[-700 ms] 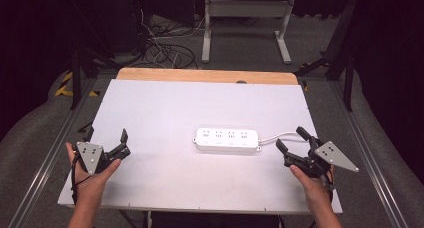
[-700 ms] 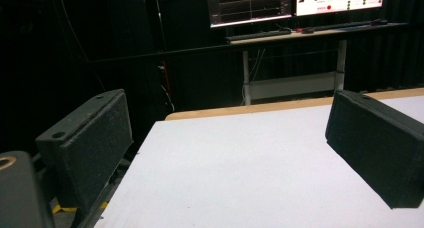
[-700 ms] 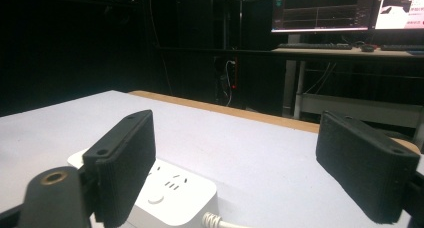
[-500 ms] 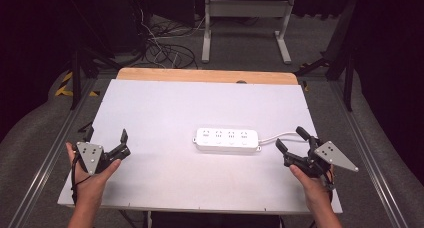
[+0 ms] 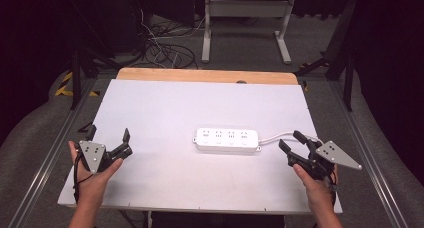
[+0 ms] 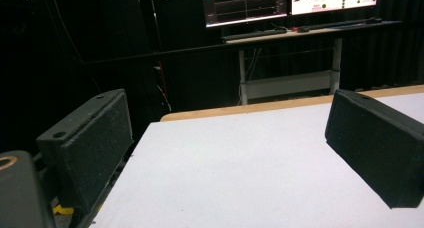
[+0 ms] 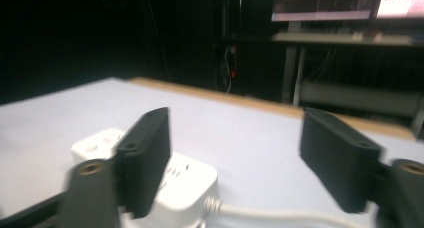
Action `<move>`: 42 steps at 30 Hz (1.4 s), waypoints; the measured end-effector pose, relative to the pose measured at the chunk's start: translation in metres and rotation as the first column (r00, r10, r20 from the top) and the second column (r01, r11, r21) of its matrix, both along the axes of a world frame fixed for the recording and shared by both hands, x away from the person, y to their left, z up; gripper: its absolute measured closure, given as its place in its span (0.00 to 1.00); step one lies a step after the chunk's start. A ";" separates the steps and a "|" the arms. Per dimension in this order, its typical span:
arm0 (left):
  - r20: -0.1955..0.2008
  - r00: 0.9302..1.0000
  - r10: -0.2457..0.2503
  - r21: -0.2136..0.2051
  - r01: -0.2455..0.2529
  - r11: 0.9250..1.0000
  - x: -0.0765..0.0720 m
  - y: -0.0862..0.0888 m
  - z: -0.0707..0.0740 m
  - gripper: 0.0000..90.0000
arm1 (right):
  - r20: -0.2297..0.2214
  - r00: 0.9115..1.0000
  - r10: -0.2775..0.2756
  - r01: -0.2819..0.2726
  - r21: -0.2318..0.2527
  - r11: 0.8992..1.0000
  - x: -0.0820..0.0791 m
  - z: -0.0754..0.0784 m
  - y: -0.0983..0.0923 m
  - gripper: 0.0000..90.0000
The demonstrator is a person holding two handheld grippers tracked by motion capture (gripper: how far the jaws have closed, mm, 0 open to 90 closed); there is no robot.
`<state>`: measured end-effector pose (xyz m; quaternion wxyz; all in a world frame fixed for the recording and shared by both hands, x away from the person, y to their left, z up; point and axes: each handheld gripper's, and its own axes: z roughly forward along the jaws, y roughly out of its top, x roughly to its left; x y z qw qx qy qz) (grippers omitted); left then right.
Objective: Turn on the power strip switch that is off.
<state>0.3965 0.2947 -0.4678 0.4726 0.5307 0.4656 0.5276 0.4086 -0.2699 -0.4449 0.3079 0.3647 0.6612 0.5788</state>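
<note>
1 white power strip between 2 open grippers: left, right

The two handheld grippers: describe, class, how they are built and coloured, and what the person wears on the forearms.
Each gripper, left and right, is black, with two flat rectangular jaws faced in rough black pads. A grey three-cornered plate with dark dots sits on top of each. A black cable trails by the left wrist. The forearms are bare, no sleeves.
</note>
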 end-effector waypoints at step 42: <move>0.002 1.000 0.009 0.008 -0.009 1.000 -0.006 0.004 -0.001 0.07 | -0.554 0.832 -0.024 -0.241 -0.401 0.884 0.089 0.005 0.128 1.00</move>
